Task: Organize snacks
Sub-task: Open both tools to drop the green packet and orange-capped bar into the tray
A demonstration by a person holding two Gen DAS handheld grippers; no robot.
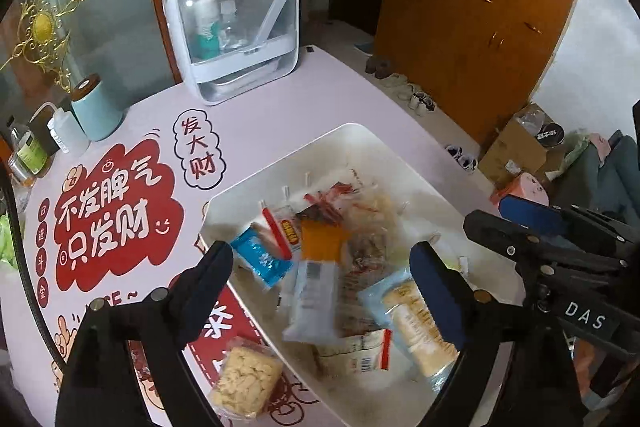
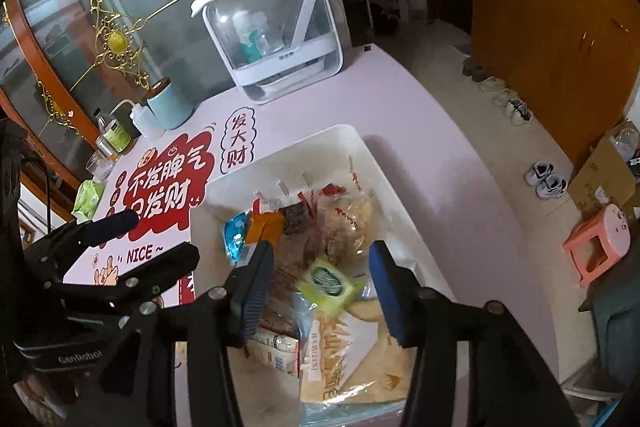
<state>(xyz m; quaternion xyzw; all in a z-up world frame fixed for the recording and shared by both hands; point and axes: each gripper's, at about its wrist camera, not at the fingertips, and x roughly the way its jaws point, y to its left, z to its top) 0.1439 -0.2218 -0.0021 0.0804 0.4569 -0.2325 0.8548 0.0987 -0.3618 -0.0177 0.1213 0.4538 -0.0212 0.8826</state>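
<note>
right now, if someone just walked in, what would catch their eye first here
The white bin in the middle of the pink table, heaped with snack packets, draws the eye first, with both grippers hanging open above it. Next comes the red cartoon print with big white characters on the table, to the bin's left. One noodle block packet lies outside the bin, on the table by its near left corner.

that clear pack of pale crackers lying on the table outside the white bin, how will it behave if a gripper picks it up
The cracker pack is probably light, being small and thinly wrapped. Its glossy clear film may slip or crinkle between the pads. The pieces inside look brittle and chunky, so a hard squeeze would likely crumble them. It lies flat on the table, so it should not roll.
</note>
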